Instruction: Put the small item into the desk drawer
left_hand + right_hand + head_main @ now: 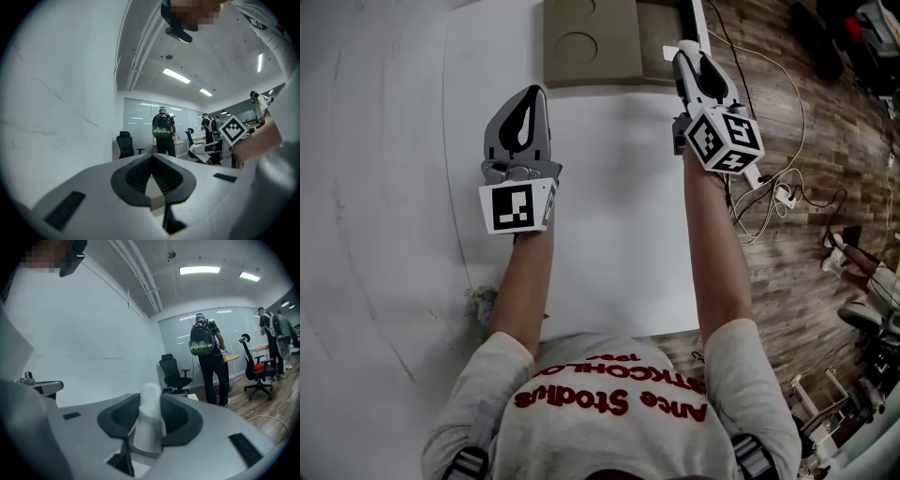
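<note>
My right gripper (683, 49) is shut on a small white cylindrical item (149, 420) that stands upright between its dark pads (180, 417). In the head view it hovers over the far right part of the white desk (619, 234), beside the right edge of a grey-green drawer (581, 42) with round recesses in its insert. Over the middle of the desk, short of the drawer's front, my left gripper (531, 91) is shut with nothing between its jaws. In the left gripper view the tips of my left gripper (151, 157) meet.
White cables and a power strip (773, 197) lie on the wooden floor right of the desk. A white wall (375, 187) runs along the left. Farther back in the room stand a person with a backpack (205, 357) and office chairs (174, 373).
</note>
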{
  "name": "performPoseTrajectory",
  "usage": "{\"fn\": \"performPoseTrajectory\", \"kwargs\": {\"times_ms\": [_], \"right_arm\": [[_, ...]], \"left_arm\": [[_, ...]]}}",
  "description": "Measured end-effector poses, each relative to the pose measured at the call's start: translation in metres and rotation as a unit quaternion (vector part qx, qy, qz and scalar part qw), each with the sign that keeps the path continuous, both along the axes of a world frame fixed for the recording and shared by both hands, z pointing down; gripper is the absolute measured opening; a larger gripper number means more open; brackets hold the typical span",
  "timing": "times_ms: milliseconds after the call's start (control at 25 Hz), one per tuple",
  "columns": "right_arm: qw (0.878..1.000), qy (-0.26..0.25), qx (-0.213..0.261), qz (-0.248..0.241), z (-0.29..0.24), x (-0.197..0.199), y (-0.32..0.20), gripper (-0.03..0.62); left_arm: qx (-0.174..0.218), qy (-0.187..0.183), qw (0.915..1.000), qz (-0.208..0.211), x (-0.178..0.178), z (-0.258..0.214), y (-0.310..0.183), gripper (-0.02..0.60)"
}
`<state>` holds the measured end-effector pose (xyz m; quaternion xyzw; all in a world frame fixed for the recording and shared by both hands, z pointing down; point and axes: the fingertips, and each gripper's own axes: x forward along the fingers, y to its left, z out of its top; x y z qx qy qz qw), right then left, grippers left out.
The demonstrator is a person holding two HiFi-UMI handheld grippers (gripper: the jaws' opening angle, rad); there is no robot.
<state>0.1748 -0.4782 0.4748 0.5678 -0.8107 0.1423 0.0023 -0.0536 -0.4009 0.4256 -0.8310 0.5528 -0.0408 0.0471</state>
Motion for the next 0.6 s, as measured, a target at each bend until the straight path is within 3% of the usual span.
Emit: {"fn": "performPoseTrajectory", "kwargs": {"times_ms": [360,600], "right_arm": [[0.996,0.087,-0.029,-0.003,0.051,-0.001,-0.024,0.143],[0.995,0.092,-0.027,0.004,0.051,0.002,-0.023,0.149]], "left_arm": [[-0.016,0.006,0.9999,0.002,0.004,0.016,0.003,0.006],[-0.018,0.005,0.9998,-0.006,-0.006,0.016,0.004,0.006]]}}
